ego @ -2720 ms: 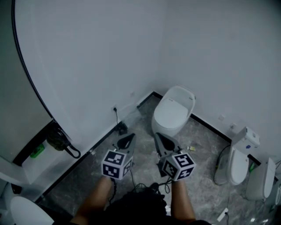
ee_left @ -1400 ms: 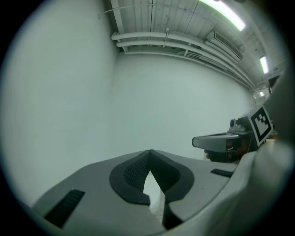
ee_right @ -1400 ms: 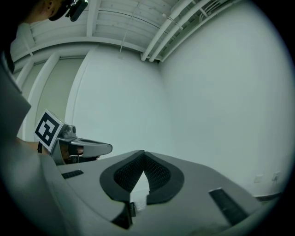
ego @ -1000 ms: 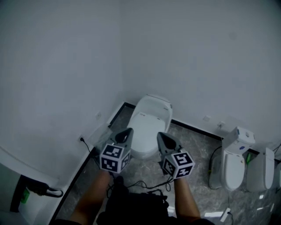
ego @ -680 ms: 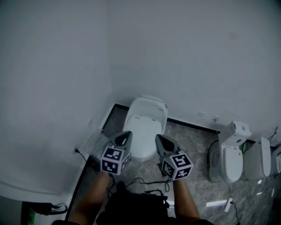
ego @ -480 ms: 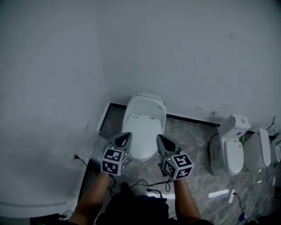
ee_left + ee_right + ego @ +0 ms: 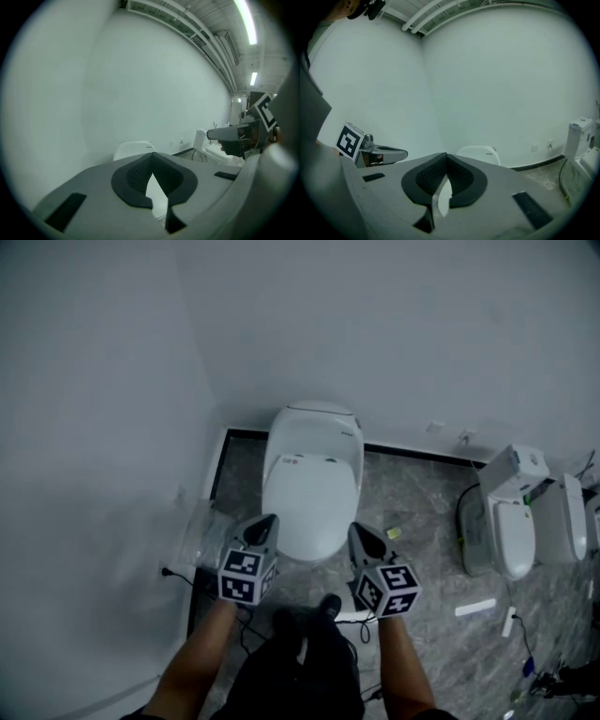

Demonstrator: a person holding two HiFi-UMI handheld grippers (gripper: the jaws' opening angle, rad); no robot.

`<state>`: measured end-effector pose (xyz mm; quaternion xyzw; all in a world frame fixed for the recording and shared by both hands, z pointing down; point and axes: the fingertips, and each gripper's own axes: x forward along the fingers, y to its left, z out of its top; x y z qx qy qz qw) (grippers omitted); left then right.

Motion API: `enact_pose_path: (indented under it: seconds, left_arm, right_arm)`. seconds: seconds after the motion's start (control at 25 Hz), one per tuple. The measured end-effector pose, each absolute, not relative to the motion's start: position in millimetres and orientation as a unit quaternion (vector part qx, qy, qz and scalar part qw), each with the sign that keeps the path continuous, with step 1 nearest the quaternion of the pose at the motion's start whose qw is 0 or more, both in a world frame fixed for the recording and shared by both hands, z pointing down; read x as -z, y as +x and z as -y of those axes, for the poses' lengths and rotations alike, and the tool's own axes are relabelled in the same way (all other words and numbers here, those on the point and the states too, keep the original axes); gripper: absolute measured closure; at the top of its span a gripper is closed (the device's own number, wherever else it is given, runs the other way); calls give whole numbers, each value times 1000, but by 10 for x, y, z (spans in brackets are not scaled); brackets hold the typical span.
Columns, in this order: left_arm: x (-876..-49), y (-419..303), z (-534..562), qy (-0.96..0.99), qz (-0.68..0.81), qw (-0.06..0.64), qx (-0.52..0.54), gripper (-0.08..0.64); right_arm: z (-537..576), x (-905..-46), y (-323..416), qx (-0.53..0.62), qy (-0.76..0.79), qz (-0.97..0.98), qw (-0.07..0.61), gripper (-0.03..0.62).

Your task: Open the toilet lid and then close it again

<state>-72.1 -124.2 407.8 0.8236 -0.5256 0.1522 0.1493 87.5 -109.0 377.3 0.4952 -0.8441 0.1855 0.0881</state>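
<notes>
Head view: the toilet [image 7: 313, 442] is seen at frame centre against the back wall [image 7: 375, 324], with its lid [image 7: 309, 507] down, so opening is judged not yet started. The lid's long axis runs top to bottom in frame, hinge end at the top, front rim at the bottom. The left gripper [image 7: 265, 519] is placed at the lower-left of that rim and the right gripper [image 7: 356, 529] at the lower-right, so the front rim lies between and just ahead of both, and neither hand is clearly nearer. Contact with the lid cannot be confirmed, since the height gap is not readable from above. Two more toilets [image 7: 514, 521] are seen well apart at the right edge, on the grey floor [image 7: 417, 512]. Left gripper view: the fingers [image 7: 136, 176] are pressed together with nothing held; the toilet is seen ahead, just above the tips at lower centre, and the right gripper is at the right edge. Right gripper view: the fingers [image 7: 461, 180] are likewise closed and empty; the toilet sits ahead, slightly right of the tips, and the left gripper is at left. A lift under the front rim, toward the hinge, is judged to be the coming move.
</notes>
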Motion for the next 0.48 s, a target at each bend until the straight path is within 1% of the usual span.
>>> enact_pose_path:
  seconds: [0.28,0.48]
  left_arm:
    - [-5012,-767,1323,808,525,195,-184,552]
    - [-5745,-811,1287,791,526,238,-201,549]
  right_arm:
    - [1234,-4771,911,-234,508,820,123,580]
    - [1236,-5413,942,-273,523,797,129,580]
